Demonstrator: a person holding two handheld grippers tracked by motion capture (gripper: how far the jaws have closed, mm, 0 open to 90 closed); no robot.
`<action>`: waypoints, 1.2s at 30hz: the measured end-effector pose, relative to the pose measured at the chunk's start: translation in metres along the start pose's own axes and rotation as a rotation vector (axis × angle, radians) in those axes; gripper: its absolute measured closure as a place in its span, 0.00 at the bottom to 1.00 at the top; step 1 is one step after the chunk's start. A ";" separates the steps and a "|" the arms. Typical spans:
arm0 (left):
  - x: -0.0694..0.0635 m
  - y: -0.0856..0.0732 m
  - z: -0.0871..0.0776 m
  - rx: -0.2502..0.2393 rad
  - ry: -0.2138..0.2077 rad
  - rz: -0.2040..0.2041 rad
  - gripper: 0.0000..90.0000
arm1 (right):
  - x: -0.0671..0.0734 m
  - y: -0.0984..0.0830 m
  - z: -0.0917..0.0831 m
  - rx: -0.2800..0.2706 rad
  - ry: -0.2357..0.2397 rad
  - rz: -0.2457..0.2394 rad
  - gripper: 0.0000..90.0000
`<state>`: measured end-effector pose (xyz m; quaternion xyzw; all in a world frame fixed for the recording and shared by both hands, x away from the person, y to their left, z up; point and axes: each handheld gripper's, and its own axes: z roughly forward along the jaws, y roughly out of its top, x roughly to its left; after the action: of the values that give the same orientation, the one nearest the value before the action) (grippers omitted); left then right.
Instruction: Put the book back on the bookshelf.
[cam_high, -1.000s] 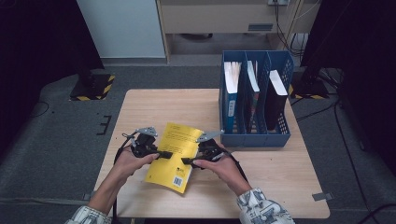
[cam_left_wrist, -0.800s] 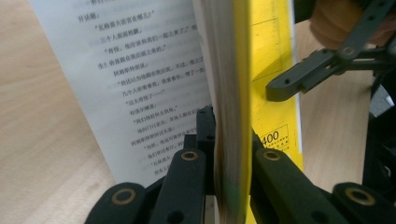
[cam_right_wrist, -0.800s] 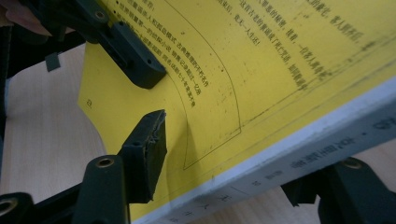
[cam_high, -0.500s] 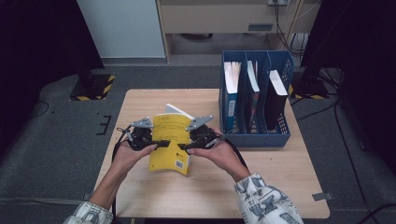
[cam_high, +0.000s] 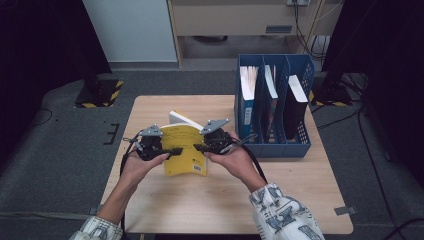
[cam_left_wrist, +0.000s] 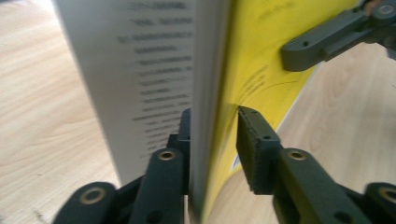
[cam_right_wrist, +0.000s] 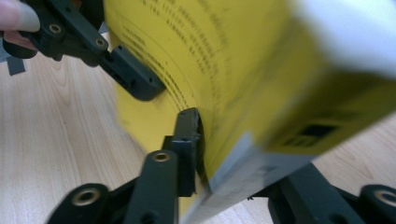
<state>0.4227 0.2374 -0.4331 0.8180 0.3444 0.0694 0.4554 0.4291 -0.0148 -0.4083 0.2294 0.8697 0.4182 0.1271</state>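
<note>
High view: person is holding a yellow book (cam_high: 186, 150) upright off the table (cam_high: 210, 205), between both grippers, left of the blue file rack (cam_high: 272, 145). Left gripper (cam_high: 176, 151) is pinching the book's left edge, right gripper (cam_high: 199, 148) its right edge.

Left gripper view: one jaw is sitting against the pages; the other pad (cam_left_wrist: 254, 144) is standing slightly off the yellow cover, so the left jaws have just been opening a bit, w/ the book between them. Looks more like loose support than a firm clamp.

Right gripper view: jaws have just been closing and are now clamping on the book (cam_right_wrist: 243, 88) near its lower corner, one jaw per side.

Step in hand, by judgement: book is being stood up and re-gripped, likely for filing in the rack. Rack slots are already holding books; free room is hard to tell from here.

Next move is calling for: right grip carrying the weight, book kept vertical, spine lined up w/ a slot, then moved right and lowered in. Risk: book pivoting on a single corner grip.
</note>
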 end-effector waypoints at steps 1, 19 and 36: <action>0.000 0.000 0.000 0.000 0.000 0.000 0.75 | 0.000 0.000 0.000 0.000 0.000 0.000 0.81; -0.001 -0.010 -0.006 -0.051 0.095 -0.015 0.54 | 0.008 0.014 -0.006 0.001 0.020 -0.048 0.67; -0.002 -0.067 -0.008 0.014 0.263 -0.035 0.29 | 0.010 0.023 -0.006 -0.014 -0.024 -0.054 0.82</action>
<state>0.3842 0.2646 -0.4815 0.7989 0.4157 0.1660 0.4017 0.4251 -0.0016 -0.3869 0.2100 0.8711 0.4178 0.1502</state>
